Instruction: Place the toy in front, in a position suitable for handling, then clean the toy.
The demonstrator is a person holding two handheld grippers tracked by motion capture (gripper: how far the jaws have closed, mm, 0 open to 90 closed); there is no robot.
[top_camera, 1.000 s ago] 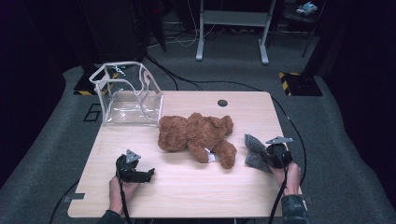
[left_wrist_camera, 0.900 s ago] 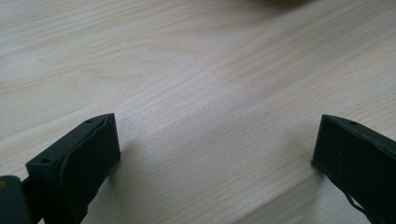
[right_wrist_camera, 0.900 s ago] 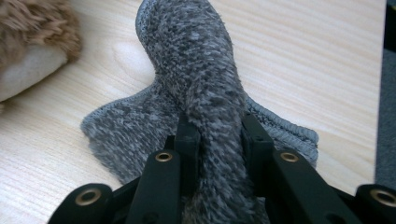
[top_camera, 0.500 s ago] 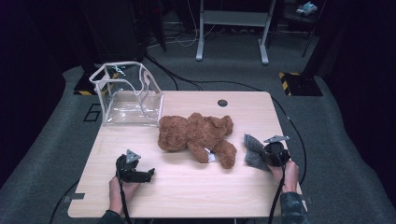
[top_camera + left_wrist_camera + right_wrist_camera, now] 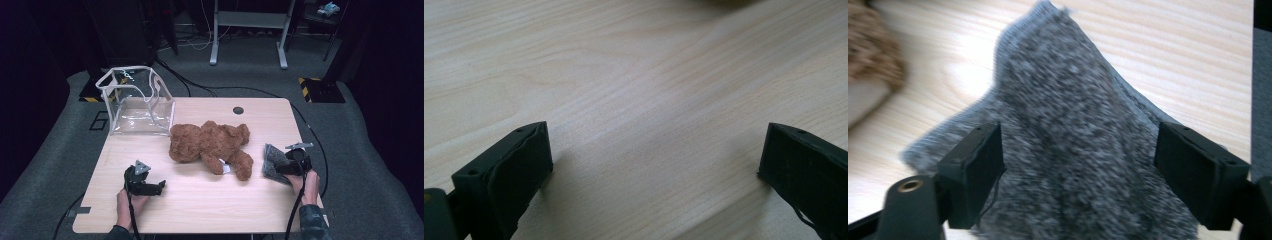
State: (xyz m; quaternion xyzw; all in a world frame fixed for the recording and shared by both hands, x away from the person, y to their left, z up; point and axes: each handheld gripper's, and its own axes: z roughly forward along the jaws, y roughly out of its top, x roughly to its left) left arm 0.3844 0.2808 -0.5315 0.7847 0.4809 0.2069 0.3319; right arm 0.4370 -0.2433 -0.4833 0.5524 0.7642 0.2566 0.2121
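Grey, speckled knit cloth [image 5: 1083, 150] lies flat at the table's [image 5: 200, 210] right edge; the right gripper [image 5: 1078, 170] straddles it, jaws wide apart, gripping nothing. Pale wood grain runs under the left gripper [image 5: 654, 165], likewise spread wide and empty. A brown plush bear [image 5: 210, 145] sprawls between them, just beside the cloth. A clear plastic bag [image 5: 137, 102] stands behind.
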